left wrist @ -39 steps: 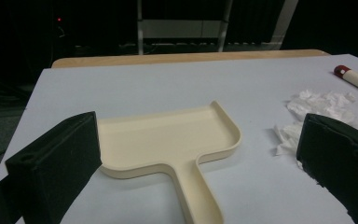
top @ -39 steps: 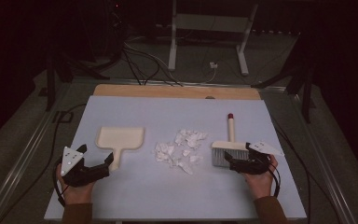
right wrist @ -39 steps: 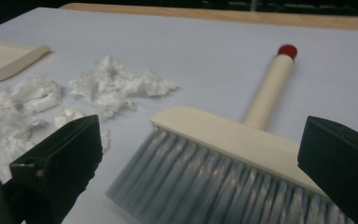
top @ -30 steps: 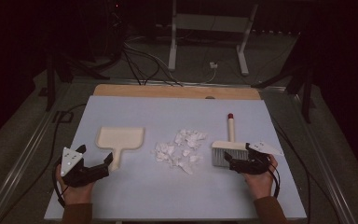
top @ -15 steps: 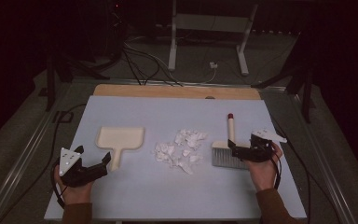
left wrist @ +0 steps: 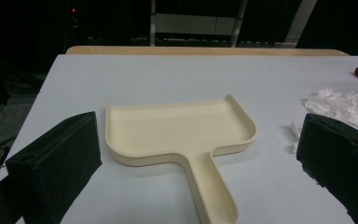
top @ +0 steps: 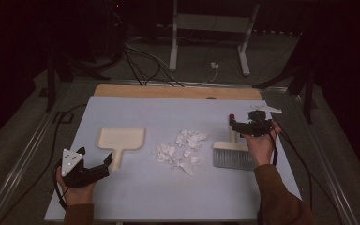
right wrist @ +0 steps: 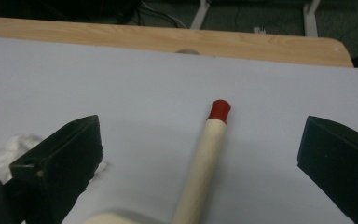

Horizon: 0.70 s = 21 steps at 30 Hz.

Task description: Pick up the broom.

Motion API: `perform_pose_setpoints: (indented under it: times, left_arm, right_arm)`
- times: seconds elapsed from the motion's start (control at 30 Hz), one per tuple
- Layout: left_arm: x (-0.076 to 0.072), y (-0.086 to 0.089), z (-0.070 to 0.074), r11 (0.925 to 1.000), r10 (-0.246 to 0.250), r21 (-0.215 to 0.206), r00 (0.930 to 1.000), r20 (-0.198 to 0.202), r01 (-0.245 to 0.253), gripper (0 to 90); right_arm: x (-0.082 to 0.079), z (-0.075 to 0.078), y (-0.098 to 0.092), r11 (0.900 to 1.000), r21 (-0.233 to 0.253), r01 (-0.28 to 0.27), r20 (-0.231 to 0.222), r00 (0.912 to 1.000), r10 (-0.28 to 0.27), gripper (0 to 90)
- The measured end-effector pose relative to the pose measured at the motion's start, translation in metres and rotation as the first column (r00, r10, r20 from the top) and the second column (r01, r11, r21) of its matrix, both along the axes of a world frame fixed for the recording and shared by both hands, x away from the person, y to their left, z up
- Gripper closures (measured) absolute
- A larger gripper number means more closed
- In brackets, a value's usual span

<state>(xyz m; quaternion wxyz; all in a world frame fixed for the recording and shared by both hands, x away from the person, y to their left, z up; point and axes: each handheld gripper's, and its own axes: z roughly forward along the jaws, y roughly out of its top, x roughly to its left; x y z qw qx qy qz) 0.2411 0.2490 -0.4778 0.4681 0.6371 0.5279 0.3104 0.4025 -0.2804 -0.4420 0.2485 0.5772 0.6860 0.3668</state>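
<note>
A cream dustpan lies left of centre on the table, its handle toward me. My left gripper rests just short of that handle, open; in the left gripper view the dustpan lies between and beyond the spread jaws. A pile of white paper scraps sits mid-table. To its right lies a hand brush with a pale wooden handle and red tip. My right gripper hovers open over that handle; the handle runs up between the jaws without touching them.
A pale sheet covers the table, with a wooden strip along the far edge. Beyond it stand a metal frame and cables on the floor. Scraps lie right of the dustpan.
My right gripper has moved away from me, from beside the brush head up to the brush handle. The left gripper has barely shifted.
</note>
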Motion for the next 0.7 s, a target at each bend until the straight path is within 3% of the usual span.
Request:
perform_pose_setpoints:
  times: [0.17,0.23,0.43,0.5,0.53,0.63,0.7]
  left_arm:
    - [0.001,-0.001,-0.001,1.0,-0.004,-0.004,1.0,-0.003,0.004,0.4]
    - [0.001,-0.001,-0.002,1.0,-0.006,-0.005,1.0,-0.005,0.006,0.4]
    - [0.001,-0.002,-0.003,0.9999,-0.009,-0.009,0.9999,-0.007,0.009,0.4]
    - [0.002,-0.001,-0.003,0.9999,-0.009,-0.008,0.9999,-0.01,0.009,0.5]
    - [0.002,-0.001,-0.003,0.9999,-0.009,-0.01,0.9999,-0.011,0.009,0.5]
    - [0.001,-0.001,-0.004,0.9998,-0.007,-0.018,0.9999,-0.013,0.006,0.5]
    - [0.001,-0.001,-0.004,0.9998,-0.006,-0.02,0.9999,-0.011,0.006,0.5]
  right_arm:
    - [0.02,-0.006,0.005,1.0,-0.012,0.028,-0.029,0.9992,-0.029,0.0]
    - [0.036,-0.011,0.009,0.999,-0.021,0.039,-0.057,0.9976,-0.041,0.0]
    - [0.057,-0.02,0.014,0.998,-0.03,0.054,-0.105,0.9928,-0.057,0.5]
    - [0.063,-0.023,0.015,0.997,-0.048,0.065,-0.113,0.9911,-0.07,2.2]
    - [0.069,-0.026,0.013,0.997,-0.033,0.071,-0.138,0.9875,-0.075,3.7]
    - [0.075,-0.029,0.011,0.995,-0.025,0.1,-0.145,0.9841,-0.103,8.5]
    - [0.08,-0.032,0.011,0.992,-0.051,0.117,-0.157,0.98,-0.123,11.7]
